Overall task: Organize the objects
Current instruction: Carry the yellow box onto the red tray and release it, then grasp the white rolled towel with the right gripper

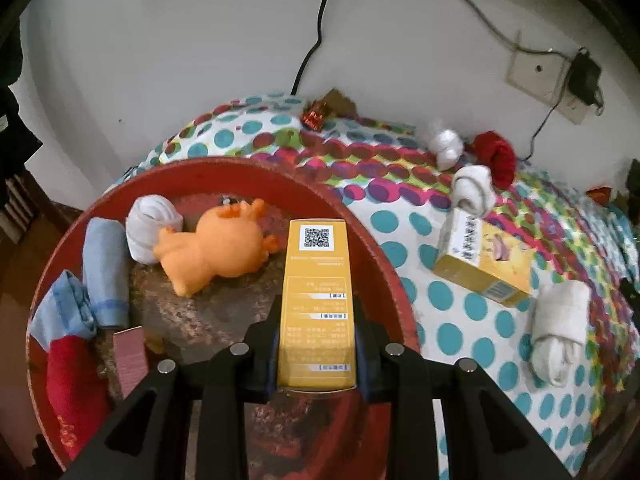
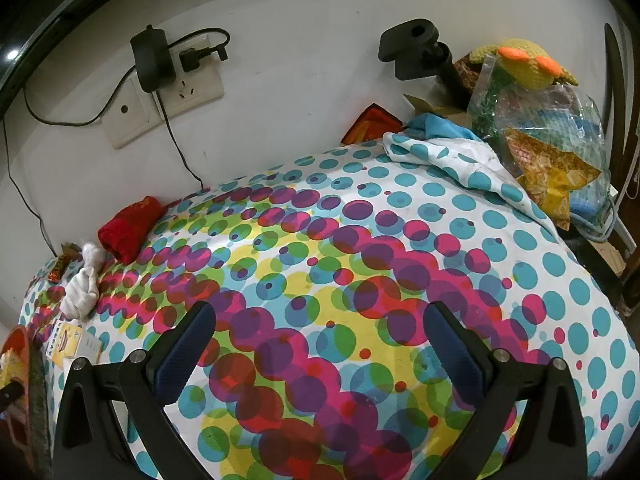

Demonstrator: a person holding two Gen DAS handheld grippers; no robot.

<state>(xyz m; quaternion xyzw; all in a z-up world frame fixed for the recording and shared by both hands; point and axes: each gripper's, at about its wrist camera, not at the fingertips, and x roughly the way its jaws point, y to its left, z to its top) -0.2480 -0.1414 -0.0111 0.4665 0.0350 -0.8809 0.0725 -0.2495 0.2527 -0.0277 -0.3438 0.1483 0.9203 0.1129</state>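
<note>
My left gripper point(image 1: 318, 312) is shut on a tall yellow box point(image 1: 317, 280) with a QR code on its end, held over the round red tray point(image 1: 384, 264). In the tray lie an orange rubber toy point(image 1: 216, 248), a white rolled sock point(image 1: 146, 226), blue rolled cloths point(image 1: 105, 272), a red cloth point(image 1: 72, 384) and a pink card point(image 1: 129, 358). On the dotted tablecloth point(image 1: 404, 232) to the right lie a second yellow box point(image 1: 480, 264), white sock rolls point(image 1: 560, 332) and a red sock point(image 1: 496, 156). My right gripper point(image 2: 320, 344) stands open over bare dotted cloth point(image 2: 320, 240), nothing between its fingers.
A wall with a socket plate point(image 2: 192, 88), adapter point(image 2: 150, 60) and cables runs behind the table. At the right stands a pile of bags point(image 2: 540, 140) with a yellow knitted toy point(image 2: 524, 60) and a black clamp point(image 2: 412, 48). A red sock point(image 2: 130, 228) and white rolls point(image 2: 82, 284) lie at the far left.
</note>
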